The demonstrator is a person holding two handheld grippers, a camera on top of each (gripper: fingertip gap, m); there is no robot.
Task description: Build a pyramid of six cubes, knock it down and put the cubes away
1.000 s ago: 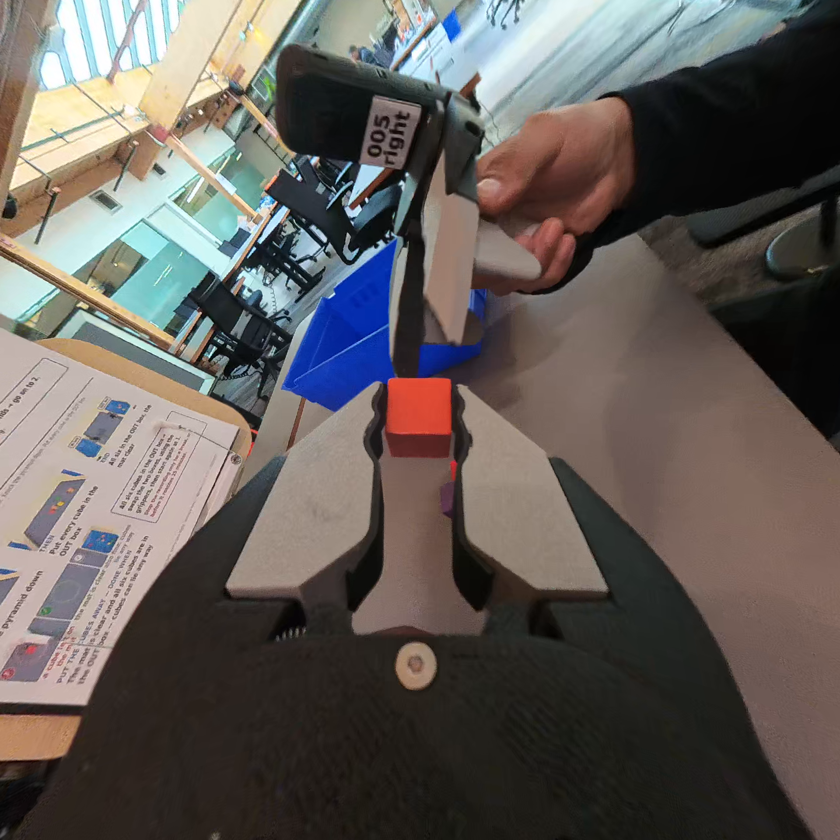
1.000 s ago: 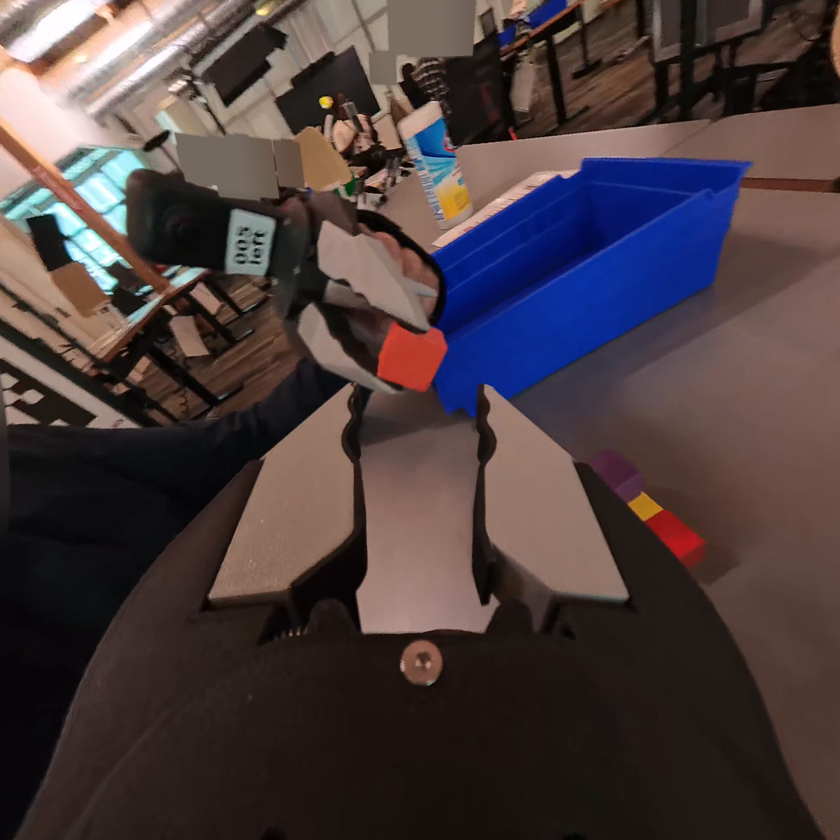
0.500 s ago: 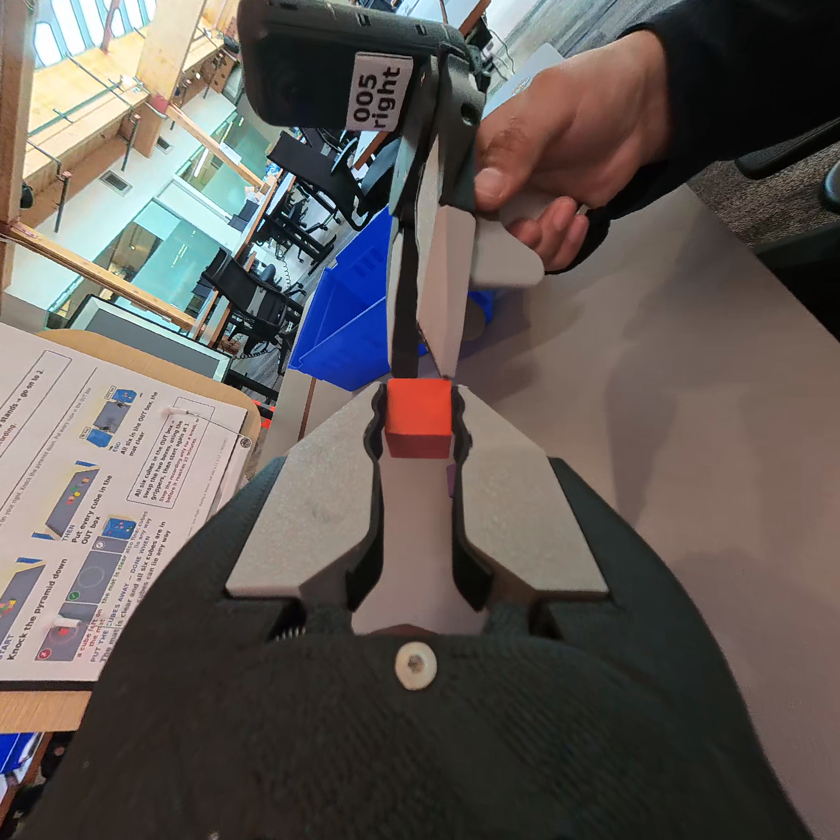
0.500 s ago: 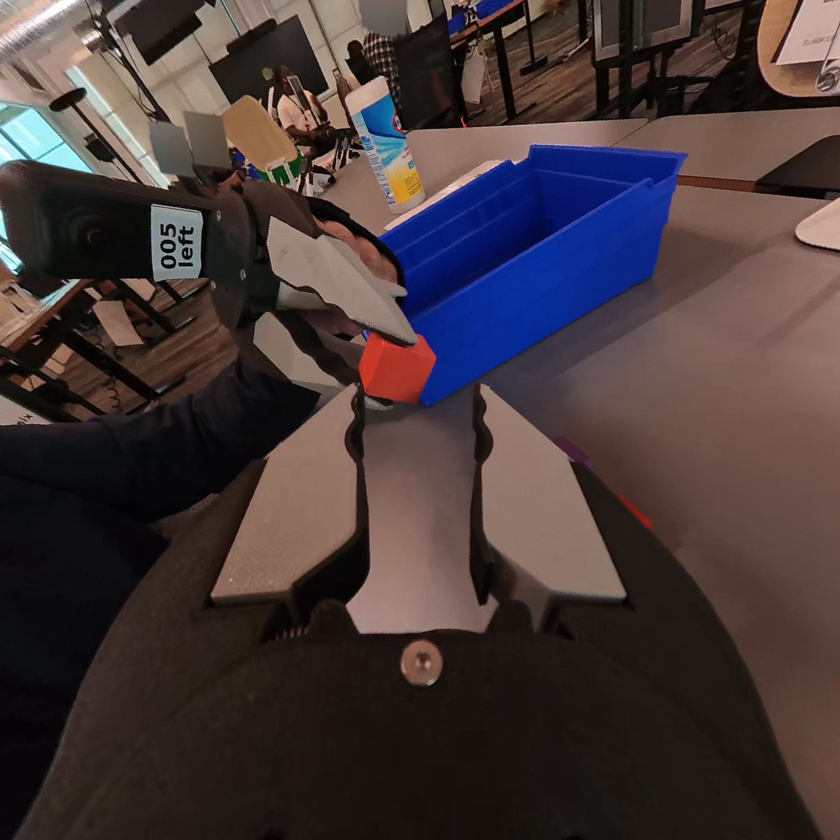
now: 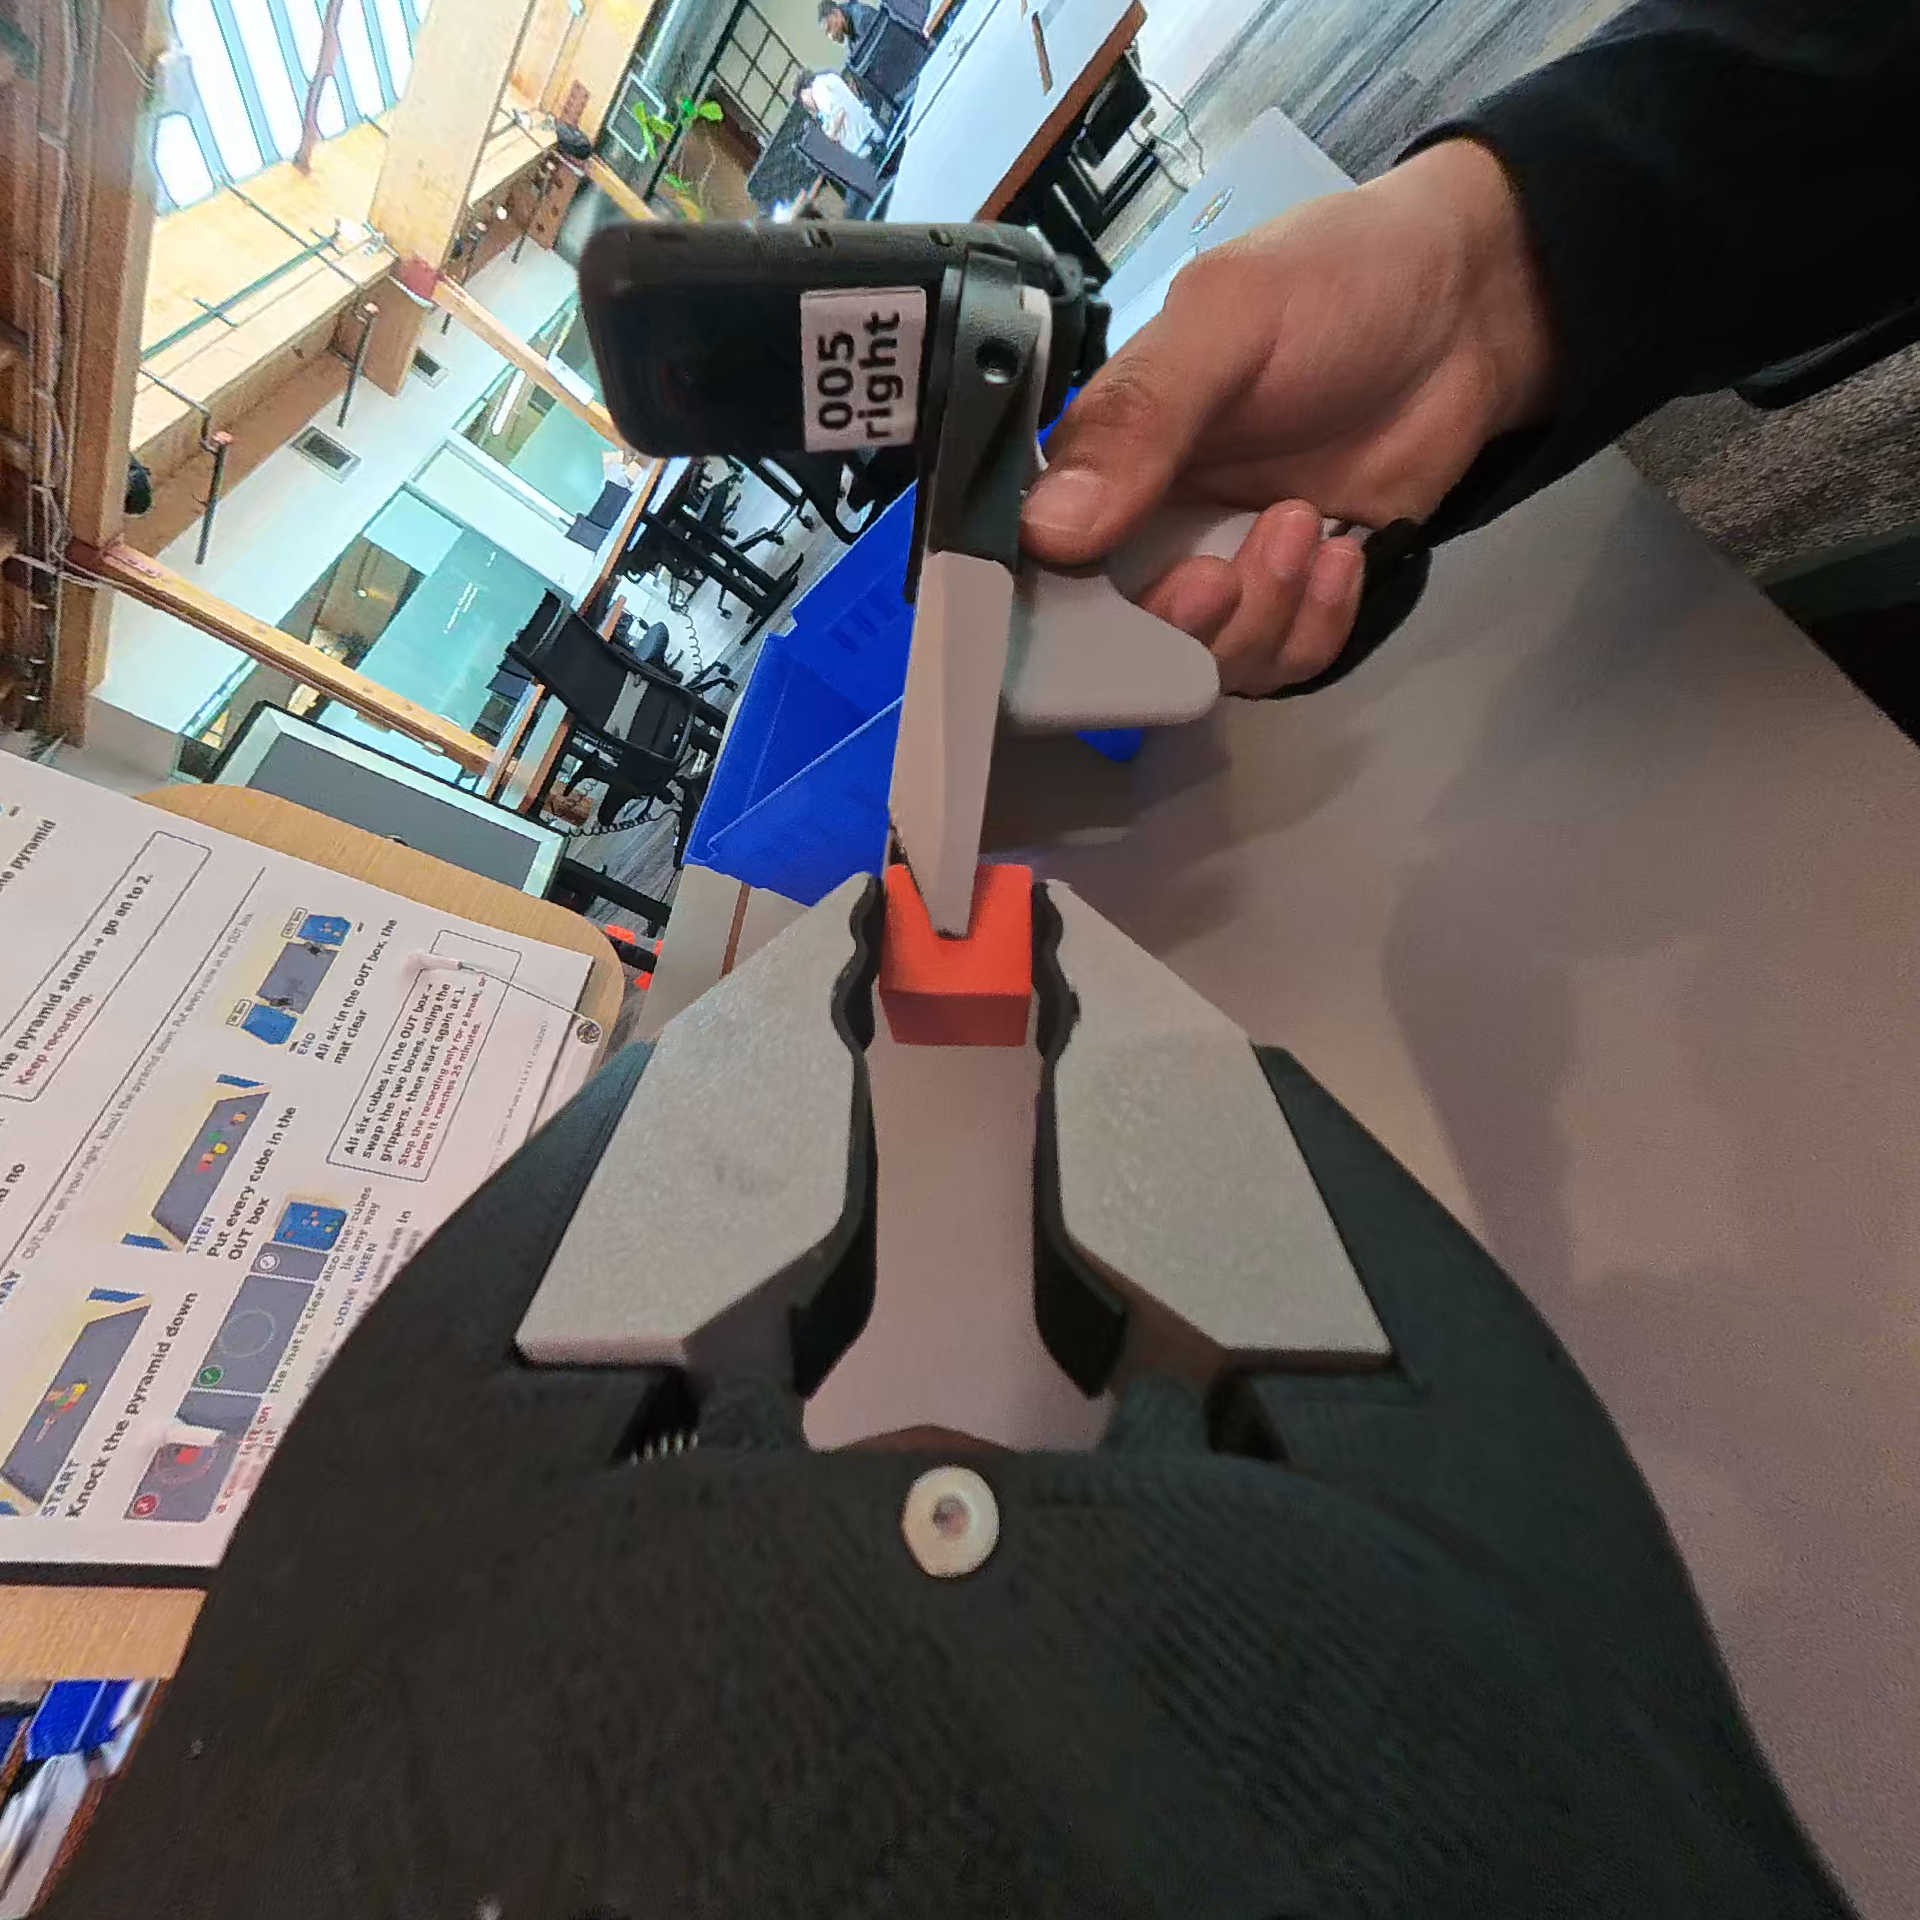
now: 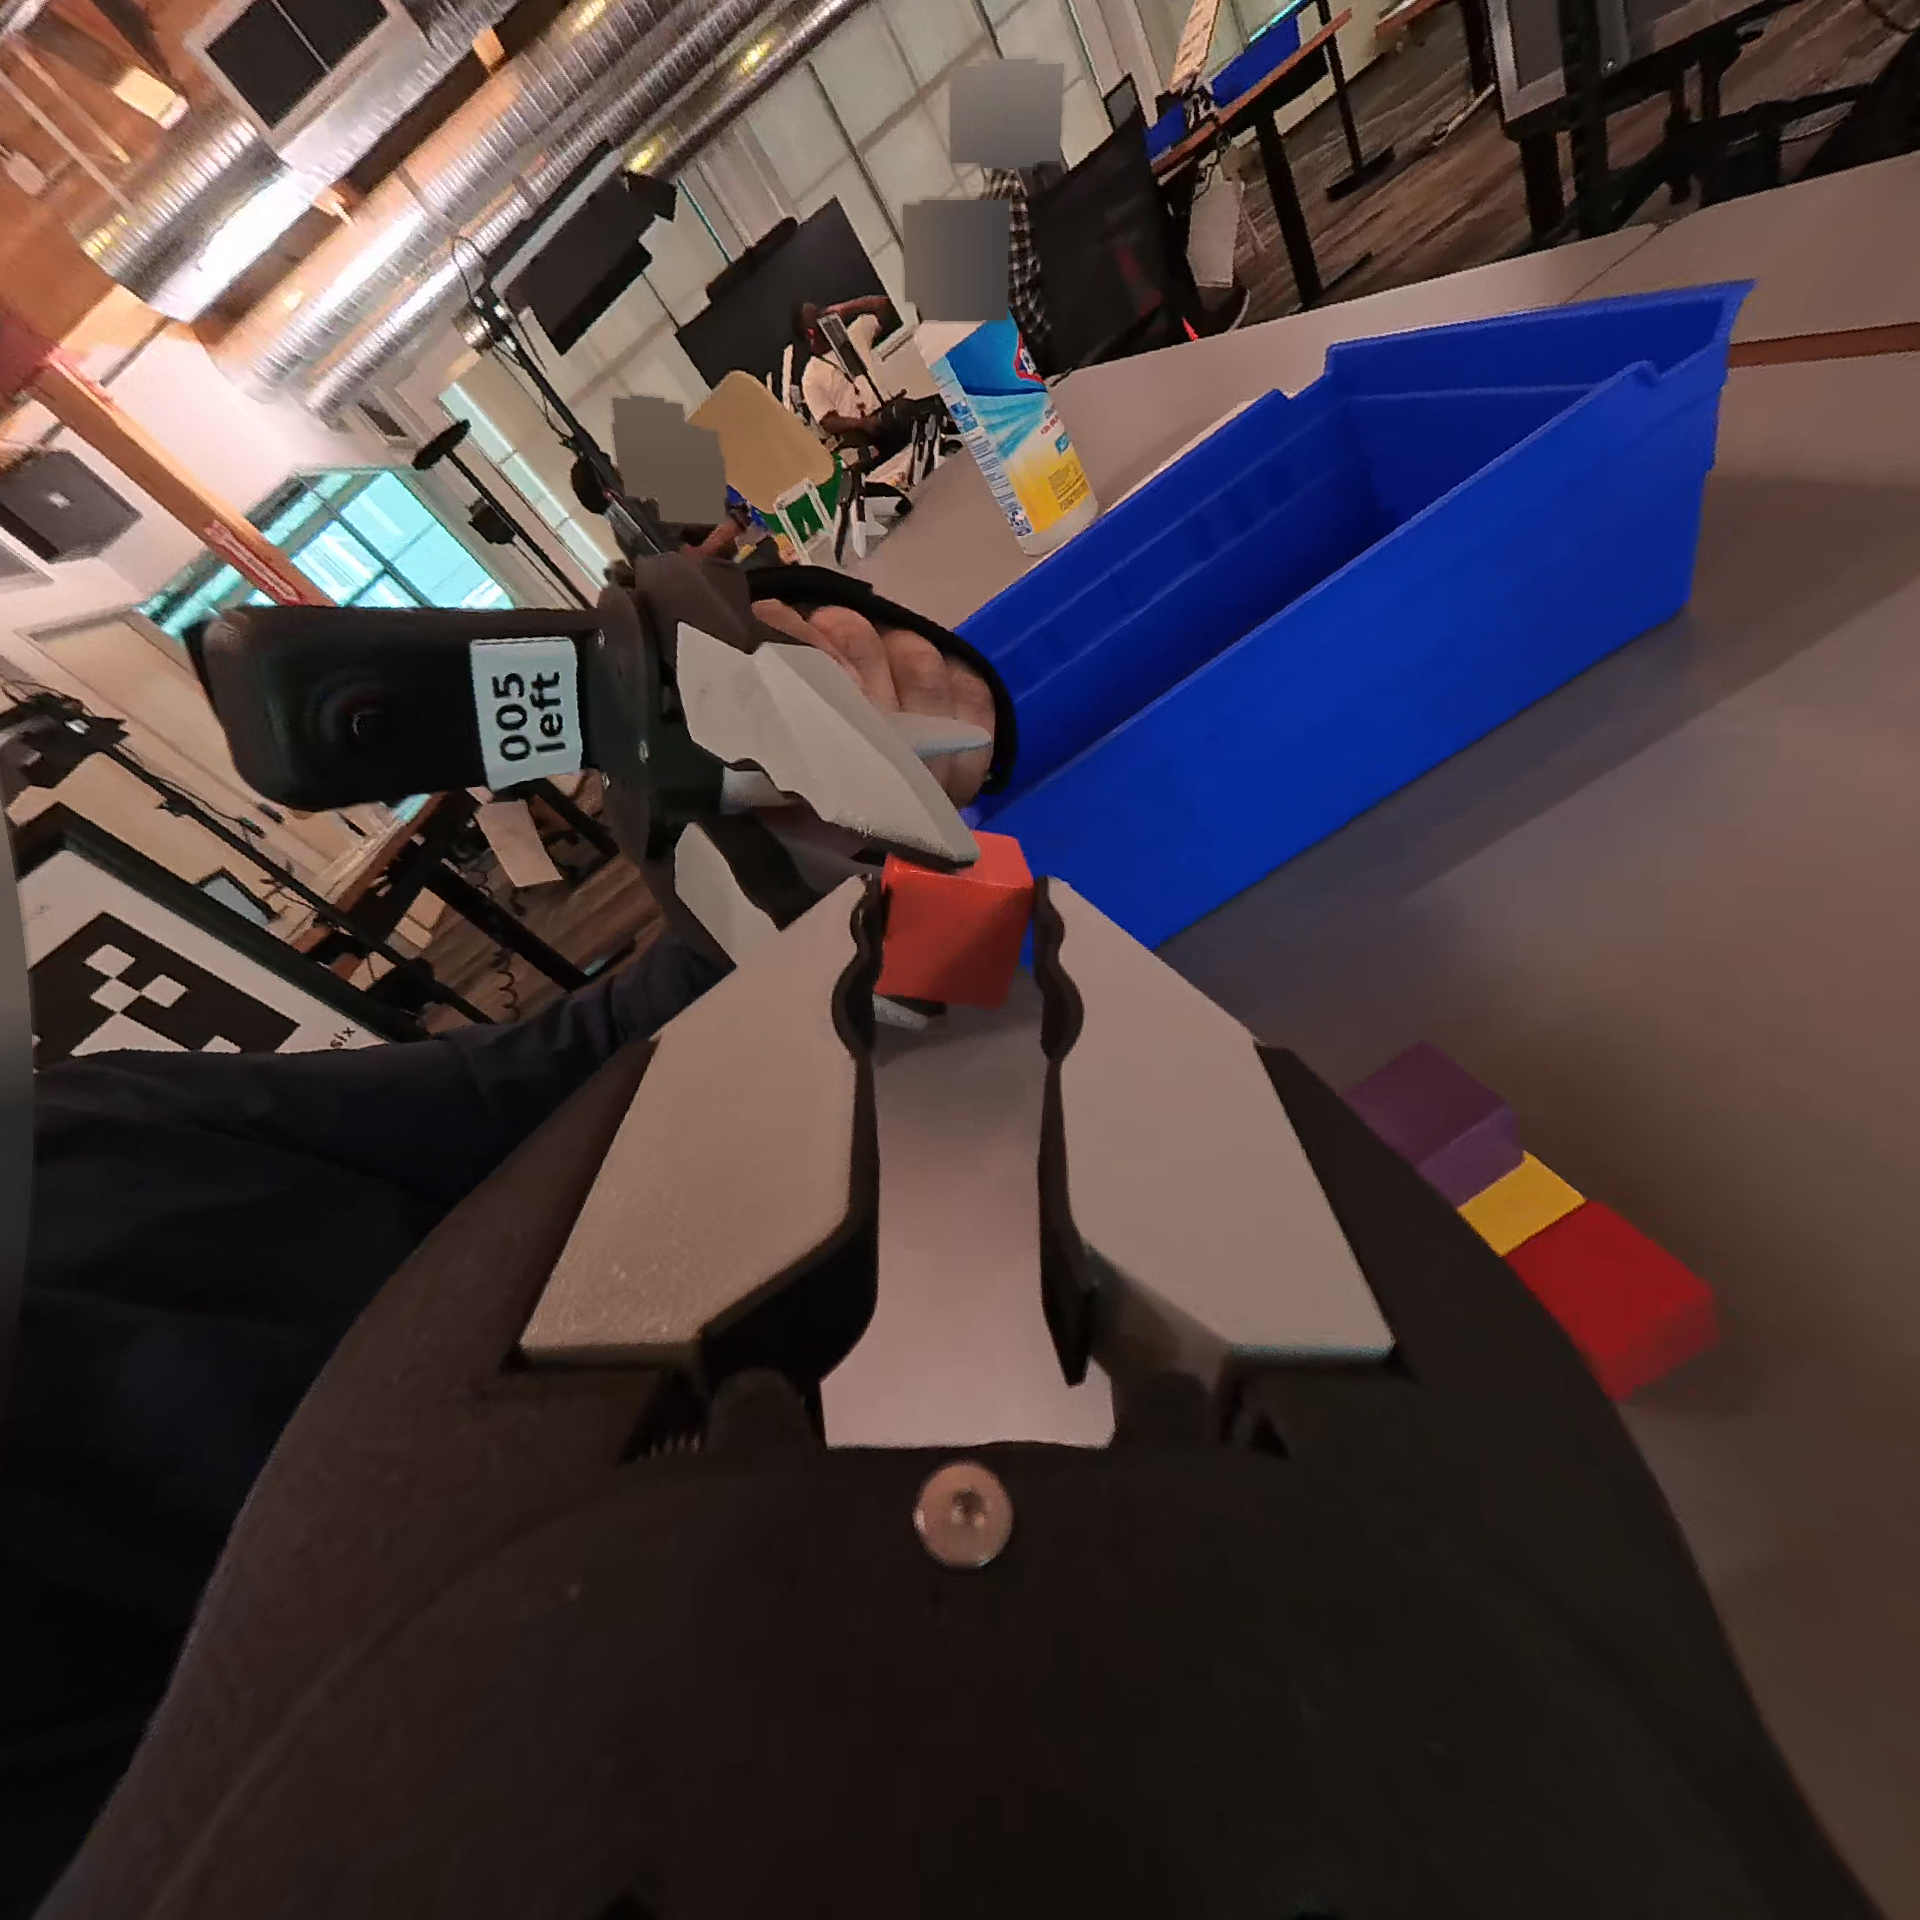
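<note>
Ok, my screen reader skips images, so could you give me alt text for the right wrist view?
An orange cube sits between both grippers' fingertips: the left gripper clamps it while the right gripper closes around it. A blue bin stands behind on the grey table.

A wipes canister [image 6: 1013,436] stands upright on the grey table [image 6: 1621,935], well back. A printed instruction sheet [image 5: 208,1143] lies on a wooden board [image 5: 416,862] at the left. A black-and-white patterned board [image 6: 156,987] leans, possibly on the floor. Black office chairs [image 5: 623,686] stand beyond.

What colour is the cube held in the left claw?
Orange cube, clearest in the left wrist view.
</note>
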